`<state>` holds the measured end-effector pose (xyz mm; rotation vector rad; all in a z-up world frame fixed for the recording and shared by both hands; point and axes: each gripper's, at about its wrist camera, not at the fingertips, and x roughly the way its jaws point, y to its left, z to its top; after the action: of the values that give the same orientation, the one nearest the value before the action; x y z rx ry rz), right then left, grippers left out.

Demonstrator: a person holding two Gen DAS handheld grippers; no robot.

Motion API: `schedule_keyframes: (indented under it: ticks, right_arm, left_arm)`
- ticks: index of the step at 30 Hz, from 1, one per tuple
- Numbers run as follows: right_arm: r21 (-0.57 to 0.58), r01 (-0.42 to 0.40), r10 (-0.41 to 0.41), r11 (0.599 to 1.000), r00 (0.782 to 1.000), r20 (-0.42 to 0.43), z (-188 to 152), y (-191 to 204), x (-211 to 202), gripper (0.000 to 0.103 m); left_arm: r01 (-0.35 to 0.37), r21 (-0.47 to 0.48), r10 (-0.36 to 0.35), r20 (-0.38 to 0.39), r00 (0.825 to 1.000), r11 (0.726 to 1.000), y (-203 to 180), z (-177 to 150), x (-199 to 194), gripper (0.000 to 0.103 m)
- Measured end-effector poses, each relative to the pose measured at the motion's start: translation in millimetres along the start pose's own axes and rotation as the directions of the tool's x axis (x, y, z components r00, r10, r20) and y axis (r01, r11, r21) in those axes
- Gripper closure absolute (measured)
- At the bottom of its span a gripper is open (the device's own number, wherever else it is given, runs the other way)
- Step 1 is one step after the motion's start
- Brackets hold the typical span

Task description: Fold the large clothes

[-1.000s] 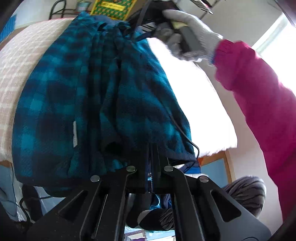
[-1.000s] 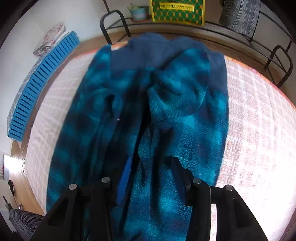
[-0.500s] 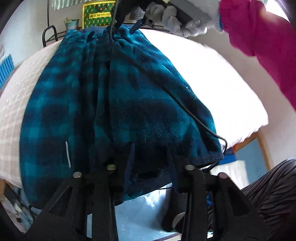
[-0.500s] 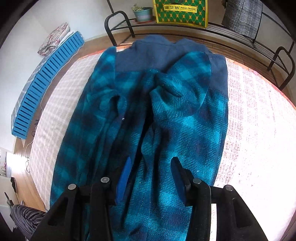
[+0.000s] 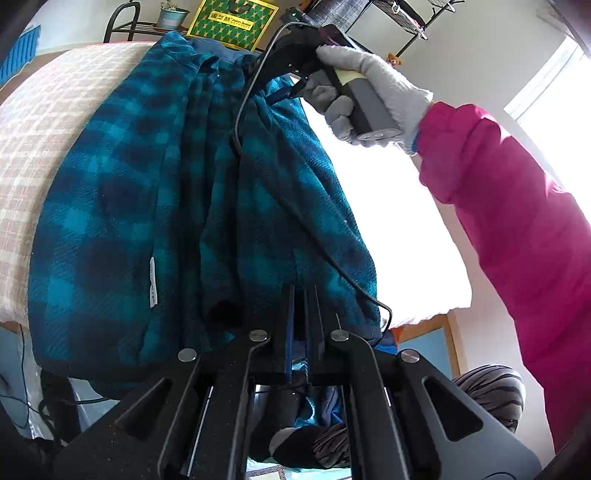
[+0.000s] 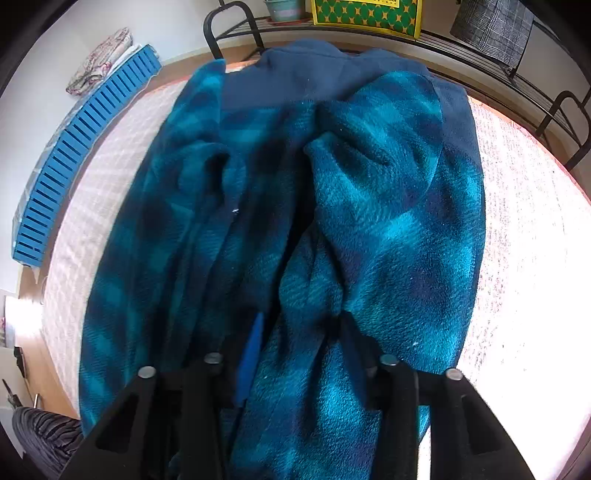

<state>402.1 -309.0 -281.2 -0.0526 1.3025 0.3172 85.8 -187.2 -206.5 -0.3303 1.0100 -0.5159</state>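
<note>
On the checked bed cover (image 6: 524, 229) lies the blue plaid fleece garment (image 6: 388, 229), spread lengthwise with its dark navy collar end (image 6: 306, 74) toward the far edge and its hem hanging over the near edge (image 5: 110, 332). Loose folds run down its middle, and a small white label (image 5: 152, 282) shows on the hanging part.

My left gripper (image 5: 301, 306) is clenched on the garment's lower hem, its two fingers pressed nearly together with fabric between them. My right gripper (image 6: 299, 332) stands spread above the garment's midsection; a blue pad (image 6: 251, 354) lines the left finger, and fleece bunches up between the fingers without being pinched. From the left wrist view, my right hand (image 5: 354, 92), in a grey glove and pink sleeve (image 5: 517, 229), holds that gripper's handle over the collar end, and a black cable (image 5: 295, 206) trails from it across the fabric.

Beyond the bed stand a black metal rack (image 6: 236, 33), a green-and-yellow patterned box (image 6: 365, 16), a potted plant (image 5: 171, 16) and a grey checked cloth (image 6: 491, 29). A blue slatted panel (image 6: 74, 155) lies along the left wall.
</note>
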Motion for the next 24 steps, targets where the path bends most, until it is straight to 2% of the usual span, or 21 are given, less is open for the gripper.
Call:
schedule_keyframes:
  ticks: [1, 3, 6, 10, 12, 13, 16, 19, 20, 21, 23, 24]
  right_arm:
    - [0.006, 0.005, -0.005, 1.0, 1.0, 0.003, 1.2, -0.9, -0.4, 0.075]
    - [0.019, 0.006, -0.006, 1.0, 1.0, 0.005, 3.0, -3.5, -2.5, 0.092]
    - [0.016, 0.011, -0.011, 1.0, 1.0, 0.023, 4.6, -3.9, -13.9, 0.095]
    - [-0.004, 0.067, -0.066, 0.998, 0.997, 0.042, 7.7, 4.2, -36.0, 0.095]
    - [-0.038, 0.097, -0.095, 0.995, 0.994, 0.055, 9.9, 15.8, -41.4, 0.095]
    - [-0.063, 0.129, -0.126, 0.99, 0.991, 0.054, 14.3, 25.4, -39.2, 0.095]
    - [-0.095, 0.159, -0.157, 0.983, 0.987, 0.029, 21.4, 46.1, -17.8, 0.095]
    - [-0.128, 0.179, -0.18, 0.976, 0.984, 0.005, 20.6, 57.5, 3.5, 0.094]
    - [-0.133, 0.184, -0.186, 0.974, 0.983, -0.003, 20.2, 58.2, 7.1, 0.091]
    - [-0.13, 0.178, -0.18, 0.976, 0.984, -0.004, 19.2, 57.2, 5.9, 0.083]
    - [-0.11, 0.127, -0.129, 0.986, 0.992, -0.006, 19.0, 50.9, -0.4, 0.07]
    - [-0.104, 0.112, -0.113, 0.988, 0.994, -0.002, 17.8, 47.9, -5.5, 0.069]
  left_arm:
    - [0.003, -0.004, -0.003, -0.004, 1.0, 1.0, -0.2, 0.1, 0.9, 0.101]
    - [0.018, -0.022, -0.018, -0.008, 1.0, 1.0, -0.8, -1.2, 1.2, 0.101]
    - [0.06, -0.063, -0.06, -0.001, 0.998, 0.996, 6.4, -0.6, -3.1, 0.101]
    - [0.125, -0.132, -0.123, 0.022, 0.992, 0.983, 19.6, -4.9, -13.2, 0.101]
    - [0.138, -0.174, -0.14, 0.001, 0.99, 0.975, 30.0, -11.7, -11.6, 0.103]
    - [0.13, -0.18, -0.134, -0.009, 0.991, 0.975, 33.8, -15.2, -9.5, 0.103]
    - [0.106, -0.225, -0.122, -0.061, 0.991, 0.969, 48.7, -23.8, 3.9, 0.103]
    - [0.105, -0.235, -0.121, -0.053, 0.991, 0.966, 54.4, -21.8, 0.7, 0.103]
    - [0.094, -0.213, -0.105, -0.039, 0.994, 0.972, 51.5, -18.1, -4.3, 0.103]
    - [0.086, -0.196, -0.094, -0.03, 0.995, 0.977, 49.2, -14.8, -7.2, 0.103]
    - [0.06, -0.127, -0.061, -0.004, 0.998, 0.99, 38.0, -6.3, -12.6, 0.103]
    - [0.037, -0.069, -0.036, 0.013, 0.999, 0.997, 25.6, -1.5, -14.4, 0.103]
